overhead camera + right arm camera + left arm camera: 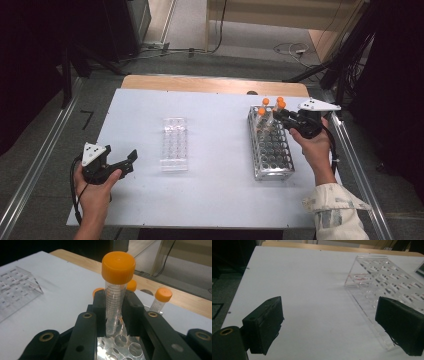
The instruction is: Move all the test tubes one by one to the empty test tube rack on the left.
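Right hand-held gripper (113,312) is clamped on a clear tube with an orange cap (115,293), jaws pinching it from both sides about halfway down its graduated body. From that gripper's own camera I see the tube standing upright with its bottom end right over the holes of the metal rack (117,347); can't tell whether the tip is actually inside a hole or just above one. A few more orange-capped tubes sit behind it, one off to the right (161,300) and two partly hidden behind the jaws.

From the high view, my right hand (315,147) has that gripper (280,116) at the far end of the metal rack (270,147), which sits on the right side of the white worktop (215,190). The orange caps (272,104) bunch up at the far end of the rack; the near rows look empty.

Left hand-held gripper (131,161) is wide open with nothing in it, held low over the worktop at the near left, in my left hand (95,192). Its camera shows both jaws spread far apart and the clear plastic rack (384,287) off to the right, with the right jaw overlapping it in the picture. From above, that clear rack (174,144) lies flat around the middle of the worktop, well apart from the metal one.
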{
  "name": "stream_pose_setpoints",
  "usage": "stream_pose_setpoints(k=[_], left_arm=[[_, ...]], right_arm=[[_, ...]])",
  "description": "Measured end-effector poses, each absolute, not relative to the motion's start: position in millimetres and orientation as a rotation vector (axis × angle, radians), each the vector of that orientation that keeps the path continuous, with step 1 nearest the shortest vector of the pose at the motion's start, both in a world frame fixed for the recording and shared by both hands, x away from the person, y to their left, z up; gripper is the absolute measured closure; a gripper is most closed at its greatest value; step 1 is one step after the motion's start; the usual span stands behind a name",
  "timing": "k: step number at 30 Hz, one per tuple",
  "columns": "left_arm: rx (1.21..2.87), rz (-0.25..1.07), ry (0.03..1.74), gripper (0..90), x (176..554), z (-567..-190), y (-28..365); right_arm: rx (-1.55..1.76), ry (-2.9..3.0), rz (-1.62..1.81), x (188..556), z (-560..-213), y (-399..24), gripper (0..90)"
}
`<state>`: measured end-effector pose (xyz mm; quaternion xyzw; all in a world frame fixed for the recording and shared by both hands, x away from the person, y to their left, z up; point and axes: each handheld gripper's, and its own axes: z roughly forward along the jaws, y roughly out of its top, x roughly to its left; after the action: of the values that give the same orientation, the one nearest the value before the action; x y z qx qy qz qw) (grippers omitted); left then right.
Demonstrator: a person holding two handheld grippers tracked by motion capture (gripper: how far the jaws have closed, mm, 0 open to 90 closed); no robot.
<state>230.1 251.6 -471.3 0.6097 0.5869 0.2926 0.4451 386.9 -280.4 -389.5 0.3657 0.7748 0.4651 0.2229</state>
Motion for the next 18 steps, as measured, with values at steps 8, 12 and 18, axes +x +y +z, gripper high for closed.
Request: stream_pose_setpoints(k=[8, 12, 18], left_arm=[[1.568, 0.665, 1.372, 9.8, 239, -443, 231], [1.572, 0.663, 1.331, 10.2, 244, -430, 223], [1.593, 0.654, 1.260, 11.5, 251, -412, 203]], right_arm=[[0.955, 2.167, 1.310, 370, -378, -274, 71.8], [0.894, 2.201, 1.313, 362, -376, -259, 71.8], [0.821, 2.263, 1.328, 354, -379, -236, 71.8]])
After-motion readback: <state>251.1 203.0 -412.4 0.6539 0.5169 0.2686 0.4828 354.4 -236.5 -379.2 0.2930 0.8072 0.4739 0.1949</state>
